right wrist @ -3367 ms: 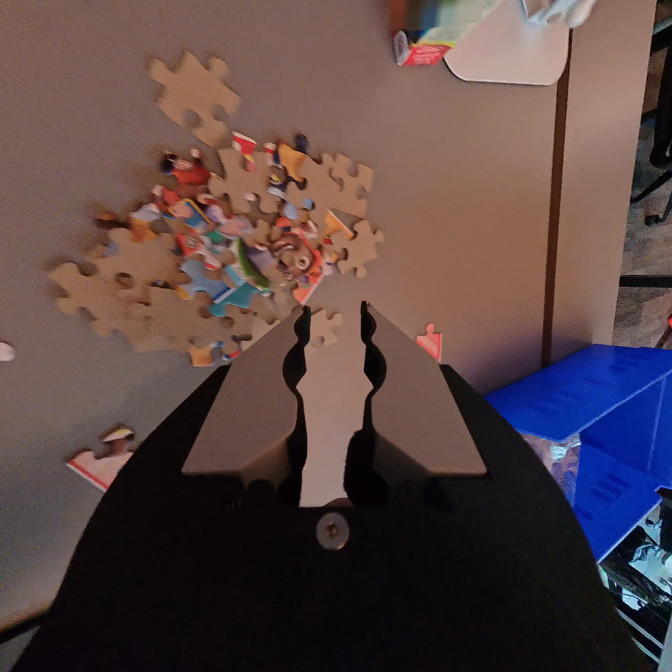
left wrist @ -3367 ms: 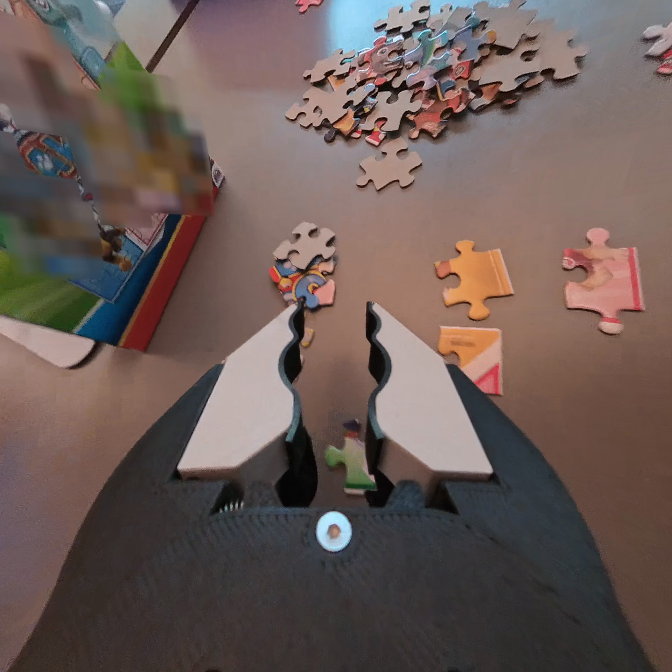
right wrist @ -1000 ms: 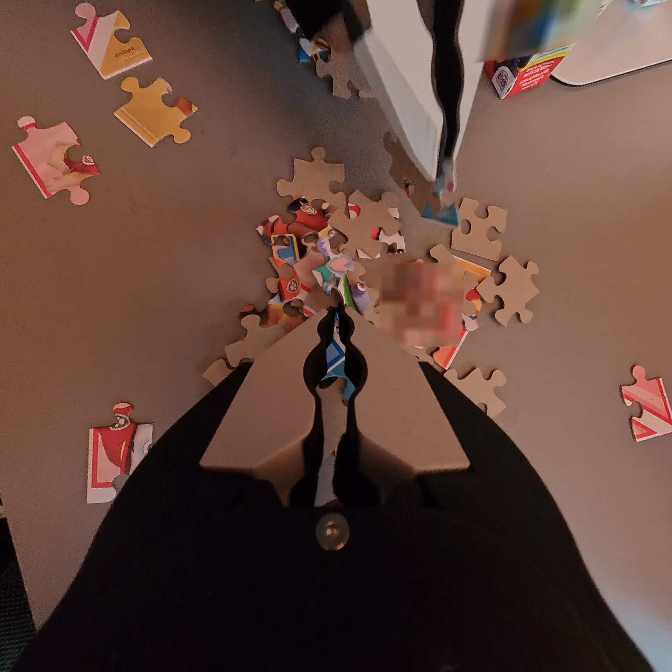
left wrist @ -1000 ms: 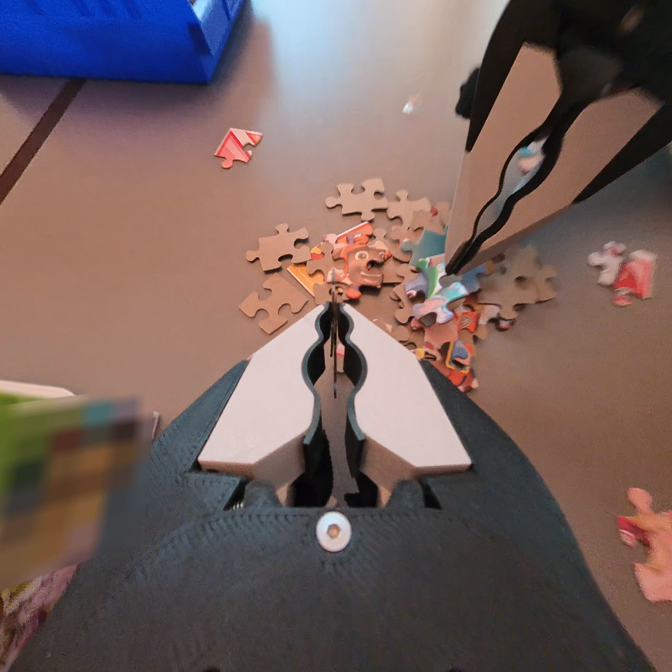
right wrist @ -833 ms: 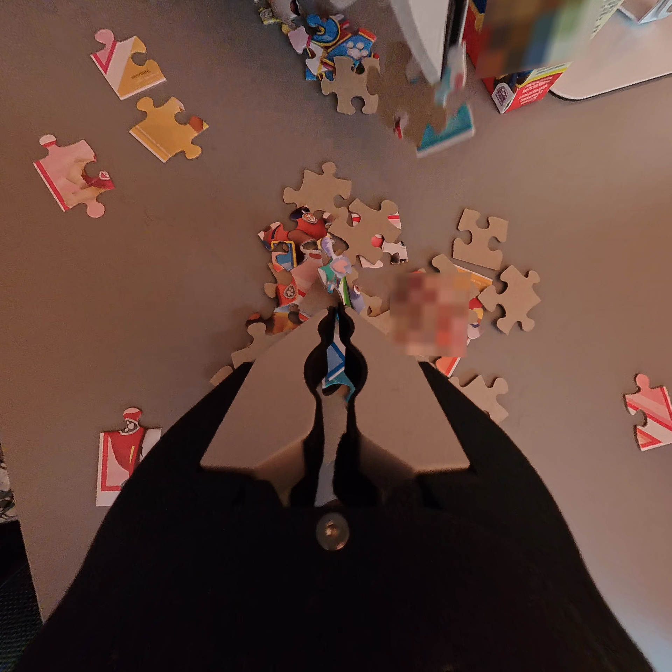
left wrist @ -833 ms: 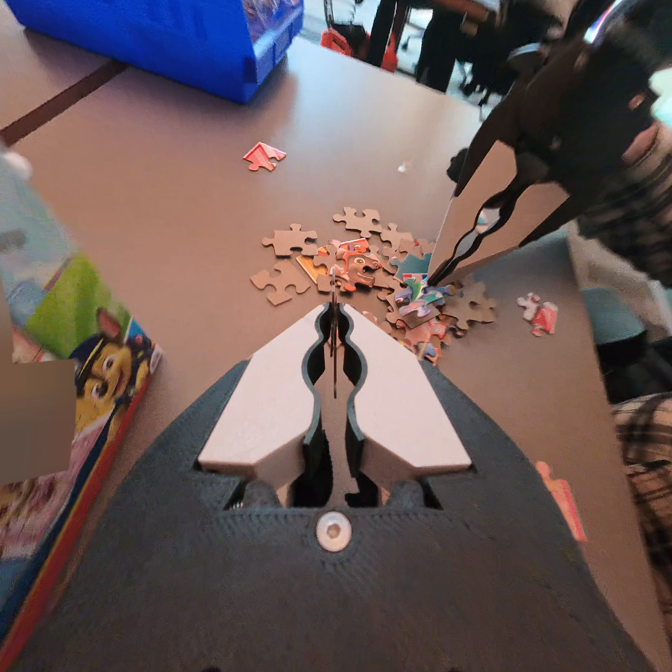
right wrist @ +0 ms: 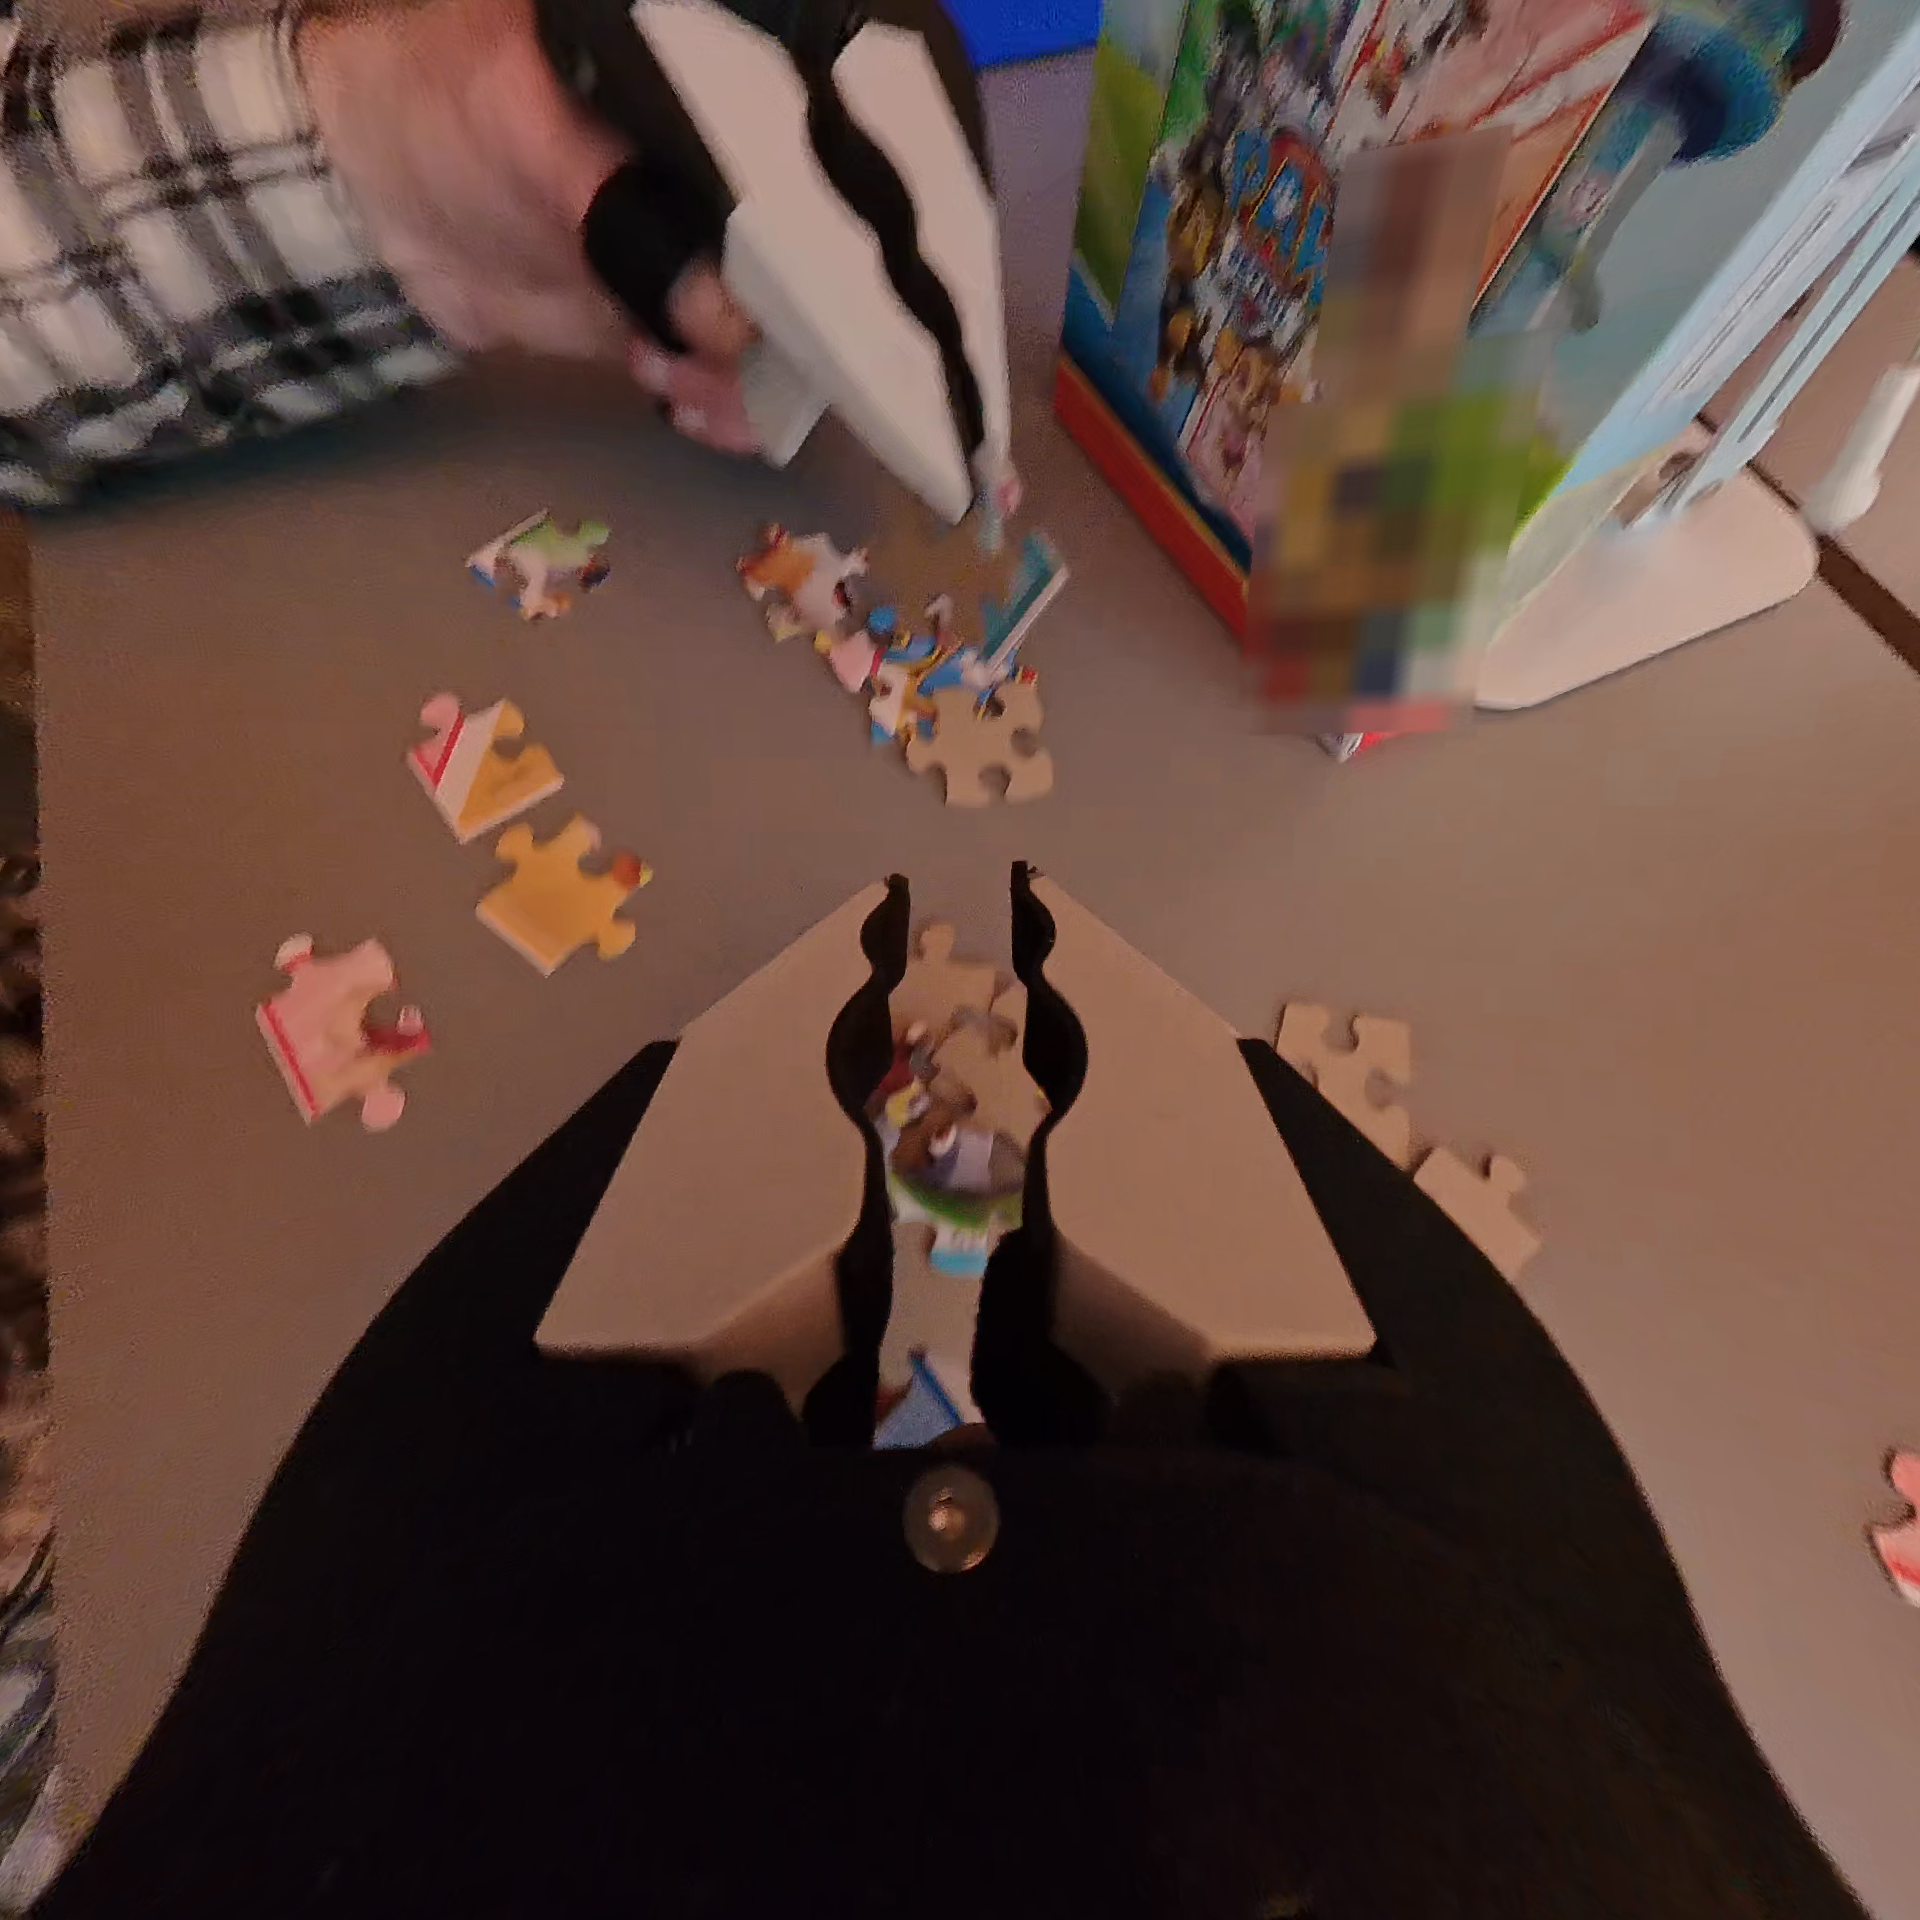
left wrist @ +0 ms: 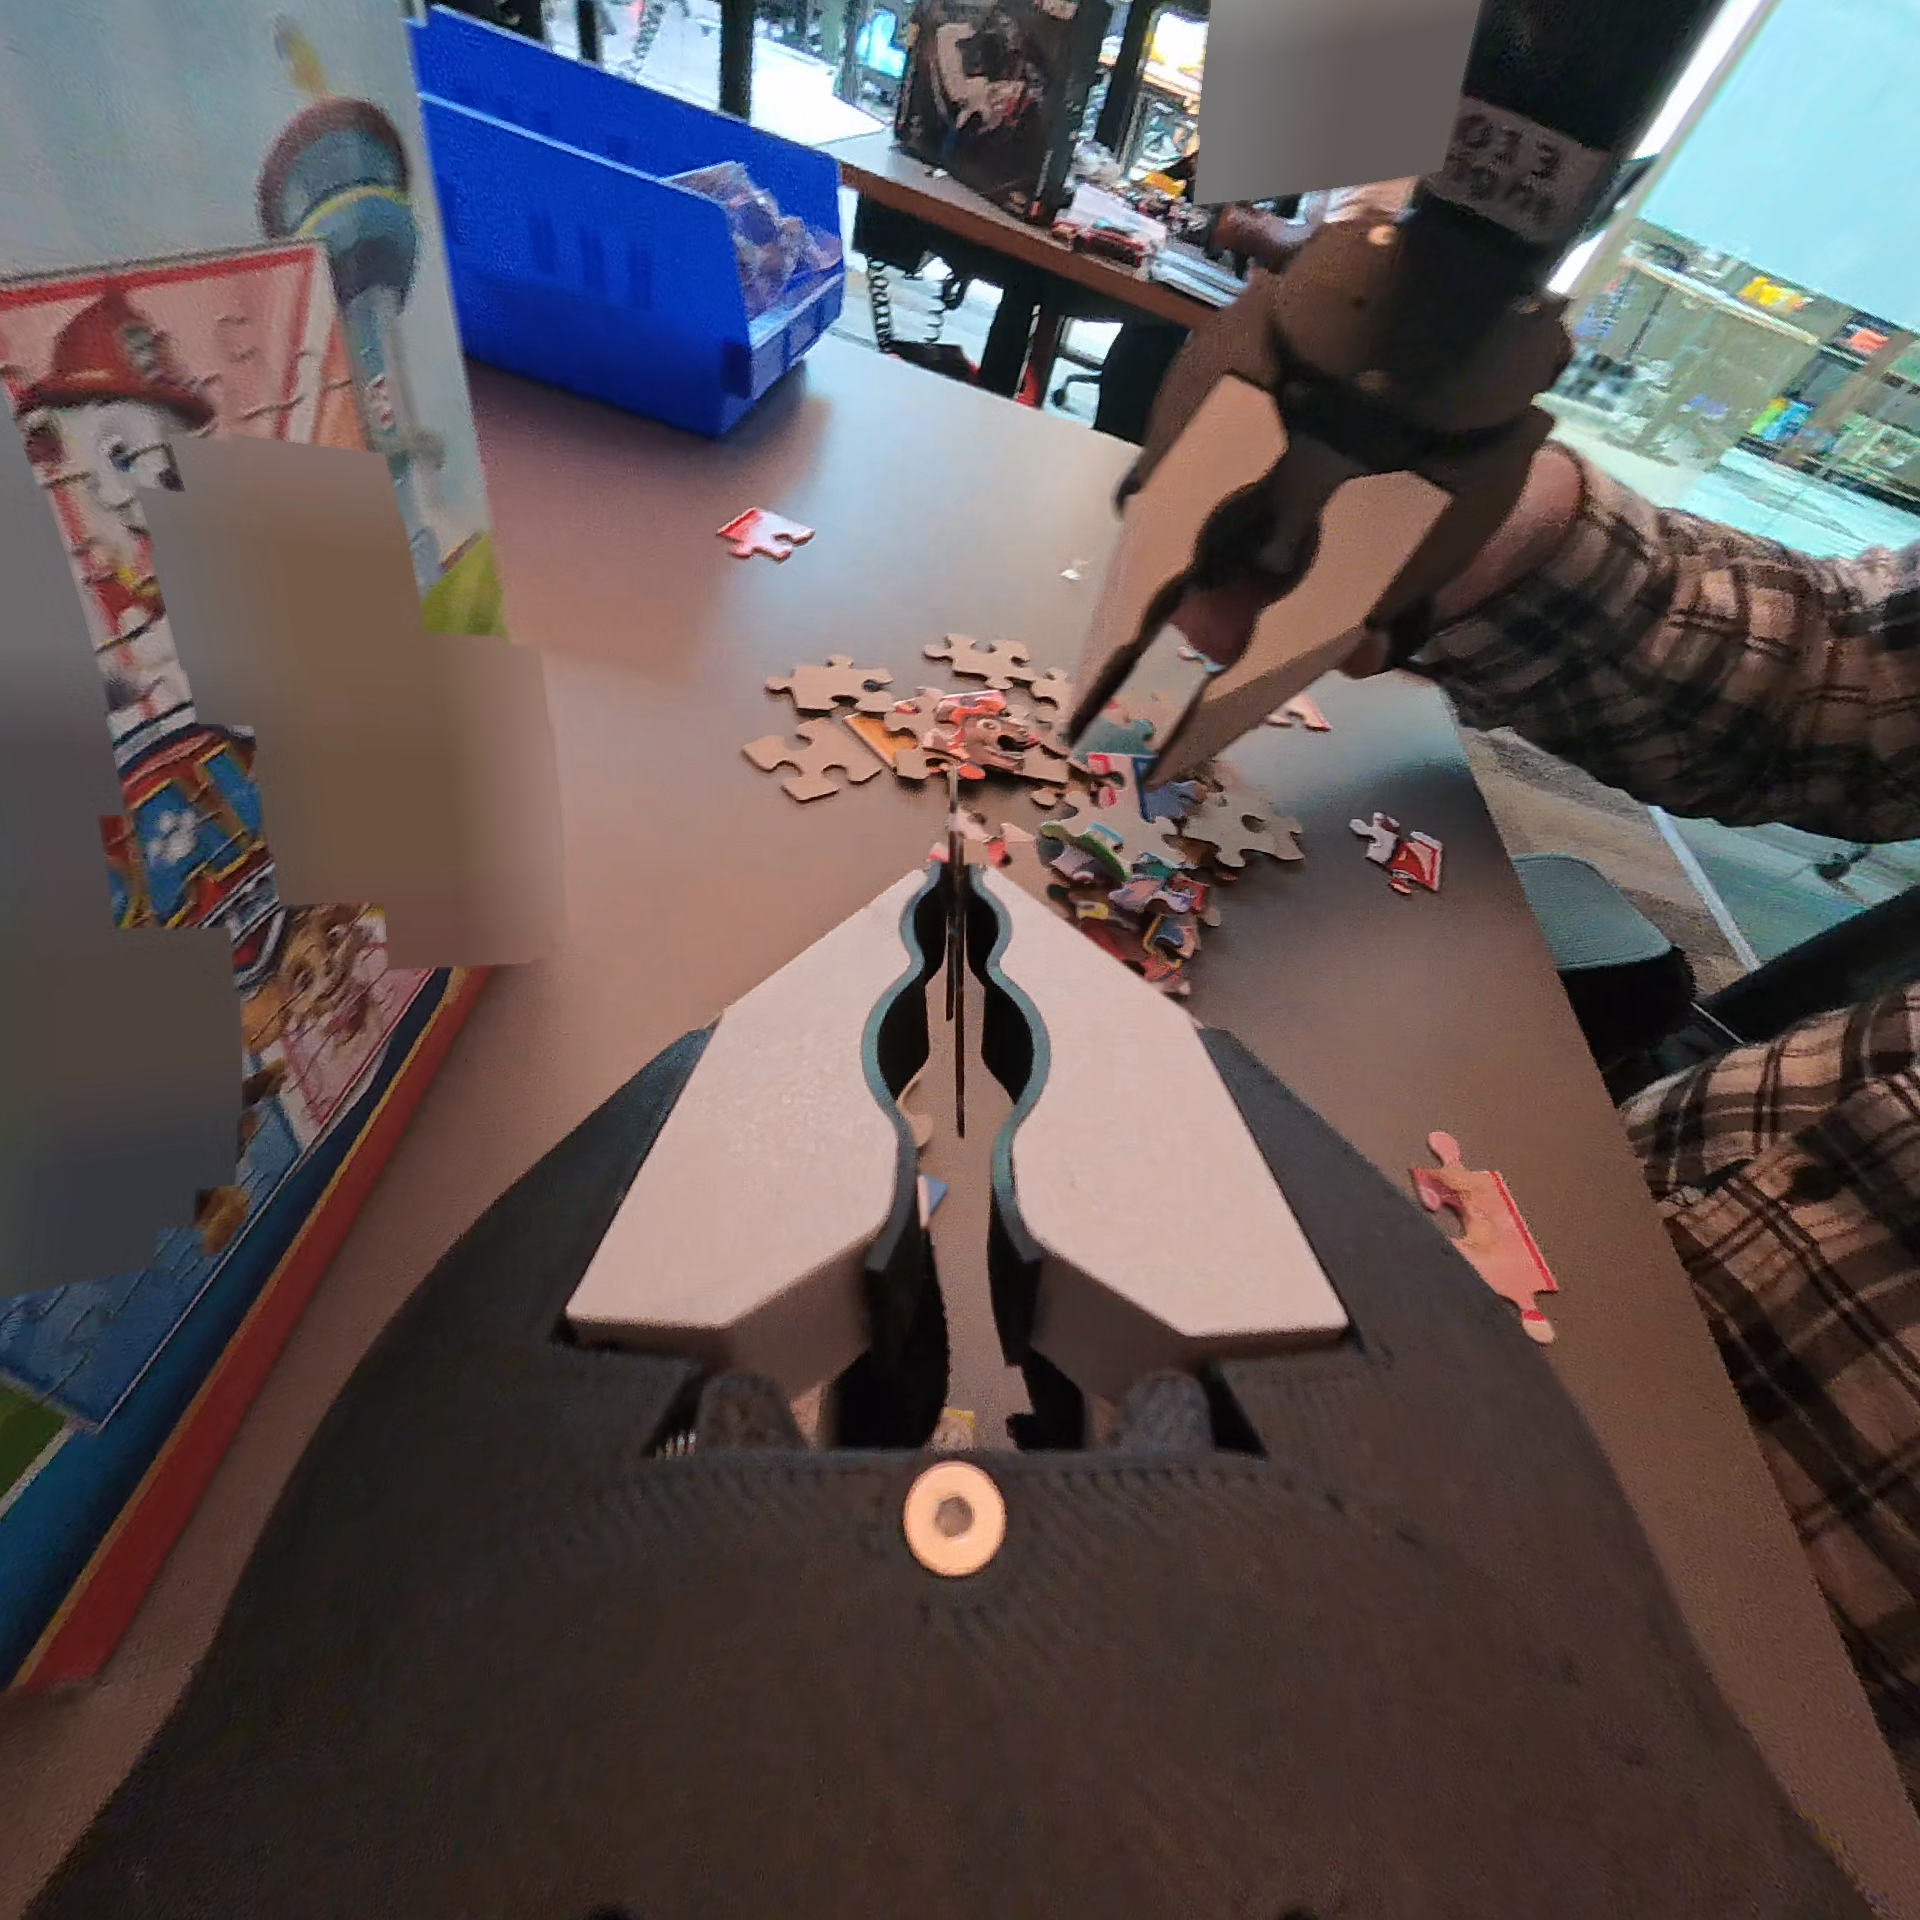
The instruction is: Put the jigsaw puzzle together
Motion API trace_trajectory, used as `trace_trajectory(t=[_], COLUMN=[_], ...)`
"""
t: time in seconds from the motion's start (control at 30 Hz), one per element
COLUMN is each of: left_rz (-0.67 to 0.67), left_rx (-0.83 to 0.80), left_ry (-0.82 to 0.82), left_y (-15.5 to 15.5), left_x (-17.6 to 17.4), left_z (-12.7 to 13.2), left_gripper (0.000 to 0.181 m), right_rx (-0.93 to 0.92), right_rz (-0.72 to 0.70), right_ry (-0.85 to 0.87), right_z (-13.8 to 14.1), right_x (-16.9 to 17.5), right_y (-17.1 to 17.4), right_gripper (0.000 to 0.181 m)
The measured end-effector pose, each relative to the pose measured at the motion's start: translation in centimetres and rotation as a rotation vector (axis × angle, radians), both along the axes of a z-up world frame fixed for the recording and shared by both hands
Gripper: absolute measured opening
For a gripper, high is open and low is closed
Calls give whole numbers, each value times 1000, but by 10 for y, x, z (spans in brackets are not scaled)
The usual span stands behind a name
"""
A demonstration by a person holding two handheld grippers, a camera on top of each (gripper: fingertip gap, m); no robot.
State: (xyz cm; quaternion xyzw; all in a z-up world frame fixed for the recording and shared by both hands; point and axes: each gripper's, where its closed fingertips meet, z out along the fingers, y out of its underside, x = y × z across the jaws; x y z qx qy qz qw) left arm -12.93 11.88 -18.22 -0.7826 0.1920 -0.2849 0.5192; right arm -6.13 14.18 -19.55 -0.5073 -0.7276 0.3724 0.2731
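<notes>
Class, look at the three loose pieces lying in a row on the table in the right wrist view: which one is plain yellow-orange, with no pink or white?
The middle piece. The piece above it carries a white and red corner; the piece below it is pink.

I'm looking across a brown worktable [left wrist: 644, 790] in what reads as a lab or maker workshop. Behind the table's far left corner sits a blue plastic parts bin [left wrist: 623, 260] with bagged items inside. Beyond the table's far edge stands a second bench [left wrist: 1039, 234] crowded with gear, though it's too blurred to name. Right of that bench, big windows [left wrist: 1787, 208] show a street outside, I think.
</notes>
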Motion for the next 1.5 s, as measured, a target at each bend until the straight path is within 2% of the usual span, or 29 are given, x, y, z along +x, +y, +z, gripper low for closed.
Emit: trace_trajectory(t=[0.13, 0.23, 0.3, 0.47, 0.6, 0.7, 0.9, 1.07, 1.2, 1.33, 1.5], left_rz=[-60, -89, -93, -72, -50, -28, 1, -21, -42, -82, -139], left_rx=[35, 55, 54, 47, 16, -12, 3, 21, 24, -2, -45], left_ry=[1, -1, -2, 22, 82, 141, 131, 135, 156, 174, 224], left_y=[-5, -8, -8, -4, -2, -2, -2, -3, -7, -12, -15], left_x=[15, 22, 21, 14, 9, 4, -2, 8, 15, 23, 38], left_z=[6, 8, 6, 0, -10, -21, -15, -8, -7, -13, -25], left_gripper=[1, 1, 1, 2, 21, 21, 24, 27, 27, 26, 26], right_rx=[-87, -136, -159, -176, -166, -164, -218, -285, -264, -258, -315], right_rz=[35, 66, 72, 65, 53, 48, 46, 68, 104, 162, 180], right_ry=[36, 39, 53, 51, 59, 64, 79, 64, -20, -147, -314], right_z=[6, 6, 8, 7, 9, 11, 21, 30, 26, 10, -26], right_x=[-29, -38, -40, -43, -50, -54, -46, -26, 9, 66, 127], right_y=[-11, -17, -18, -15, -13, -12, -10, -12, -24, -53, -90], right_gripper=[16, 7, 1, 0, 0, 0, 0, 0, 0, 0, 0])
